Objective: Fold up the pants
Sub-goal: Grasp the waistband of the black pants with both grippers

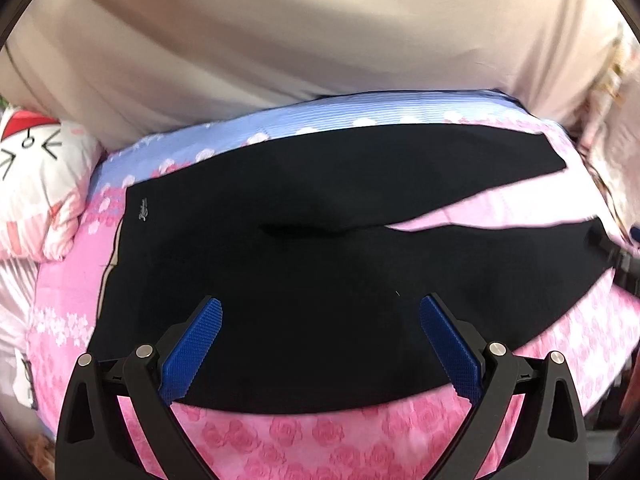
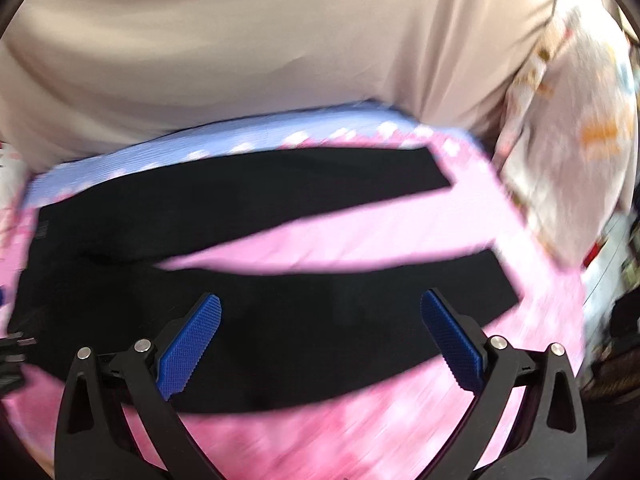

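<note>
Black pants [image 1: 320,220] lie spread flat on a pink rose-patterned bed cover [image 1: 304,436], waistband at the left, two legs running right with a pink gap between them. My left gripper [image 1: 320,308] hovers open above the near side of the seat, its blue pads [image 1: 192,352] wide apart and holding nothing. In the right wrist view, which is blurred, the pants [image 2: 280,320] show both legs. My right gripper [image 2: 320,304] hangs open over the near leg, blue pads [image 2: 452,344] apart. The right gripper's black body [image 1: 616,256] shows at the left view's right edge.
A beige wall or curtain [image 1: 304,32] rises behind the bed. A blue striped band [image 1: 320,112] edges the cover's far side. A white cat-face pillow [image 1: 36,184] sits at the left. Pale printed fabric [image 2: 568,152] hangs at the right, with dark clutter [image 2: 616,344] beyond the bed edge.
</note>
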Demonstrator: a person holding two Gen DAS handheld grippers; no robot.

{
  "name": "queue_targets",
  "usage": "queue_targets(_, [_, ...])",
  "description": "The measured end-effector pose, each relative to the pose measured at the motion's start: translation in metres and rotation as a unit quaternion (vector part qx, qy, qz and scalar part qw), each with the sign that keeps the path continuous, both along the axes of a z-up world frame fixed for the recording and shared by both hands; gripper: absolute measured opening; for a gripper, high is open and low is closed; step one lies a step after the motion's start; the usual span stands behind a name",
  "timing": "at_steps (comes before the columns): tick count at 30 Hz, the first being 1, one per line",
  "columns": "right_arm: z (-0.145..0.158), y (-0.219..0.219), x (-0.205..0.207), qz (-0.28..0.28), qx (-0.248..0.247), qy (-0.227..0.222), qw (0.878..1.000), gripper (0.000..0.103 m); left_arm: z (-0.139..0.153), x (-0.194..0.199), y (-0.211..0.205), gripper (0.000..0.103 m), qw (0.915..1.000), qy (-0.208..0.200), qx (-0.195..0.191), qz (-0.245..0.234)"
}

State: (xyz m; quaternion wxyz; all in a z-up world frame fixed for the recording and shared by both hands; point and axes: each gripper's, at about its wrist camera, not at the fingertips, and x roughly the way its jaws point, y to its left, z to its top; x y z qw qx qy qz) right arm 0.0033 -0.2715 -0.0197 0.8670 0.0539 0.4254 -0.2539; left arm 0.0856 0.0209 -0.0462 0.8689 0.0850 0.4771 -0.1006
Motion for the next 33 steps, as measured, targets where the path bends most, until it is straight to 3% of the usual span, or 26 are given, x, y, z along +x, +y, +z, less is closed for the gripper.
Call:
queue_targets(2, [-0.014,-0.071,0.033,-0.011,-0.002,0.02,1.0,0.098,-0.006,0.025,0.009,0.098,0.9992,0.01,-0.028,0.027])
queue_targets(4, [-0.029,-0.147,0.07,-0.017,0.032,0.025,0.999,0.098,-0.016,0.055,0.02,0.098,0.9973,0.01,-0.031,0.066])
queue_targets(6, [-0.039,-0.208,0.101,-0.026,0.029,0.019,0.999,0.098,-0.027,0.084,0.03,0.098,0.995,0.017,-0.02,0.096])
queue_targets(9, [-0.069,-0.29,0.158,-0.015,0.033,0.053,0.998,0.097,-0.044,0.126,0.05,0.098,0.9895,0.03,-0.008,0.141])
queue_targets(12, [-0.09,-0.339,0.179,-0.007,0.075,0.04,0.996,0.096,-0.055,0.149,0.06,0.098,0.9851,0.036,0.024,0.167])
queue_targets(16, [-0.111,-0.369,0.189,0.021,0.117,0.037,0.992,0.093,-0.06,0.159,0.071,0.098,0.982,0.033,0.024,0.185])
queue_targets(18, [-0.122,-0.374,0.193,0.05,0.135,0.046,0.988,0.073,-0.062,0.161,0.075,0.098,0.9822,0.034,0.014,0.184])
queue_targets(23, [-0.129,-0.374,0.199,0.088,0.126,0.035,0.988,0.07,-0.075,0.175,0.091,0.098,0.9812,0.049,0.012,0.186])
queue_targets(24, [-0.128,-0.376,0.201,0.091,0.125,0.031,0.987,0.052,-0.077,0.179,0.097,0.098,0.9804,0.051,0.01,0.19])
queue_targets(26, [-0.125,-0.378,0.208,0.108,0.132,0.02,0.985,0.028,-0.079,0.19,0.116,0.098,0.978,0.052,0.009,0.202])
queue_targets(27, [-0.125,-0.374,0.209,0.115,0.136,0.019,0.984,0.022,-0.079,0.199,0.131,0.098,0.9763,0.05,0.012,0.21])
queue_targets(30, [-0.124,-0.363,0.215,0.12,0.111,0.027,0.986,0.02,-0.08,0.223,0.17,0.098,0.9723,0.049,0.02,0.227])
queue_targets(33, [-0.124,-0.354,0.216,0.112,0.103,0.029,0.988,0.02,-0.083,0.261,0.217,0.098,0.9675,0.045,0.053,0.243])
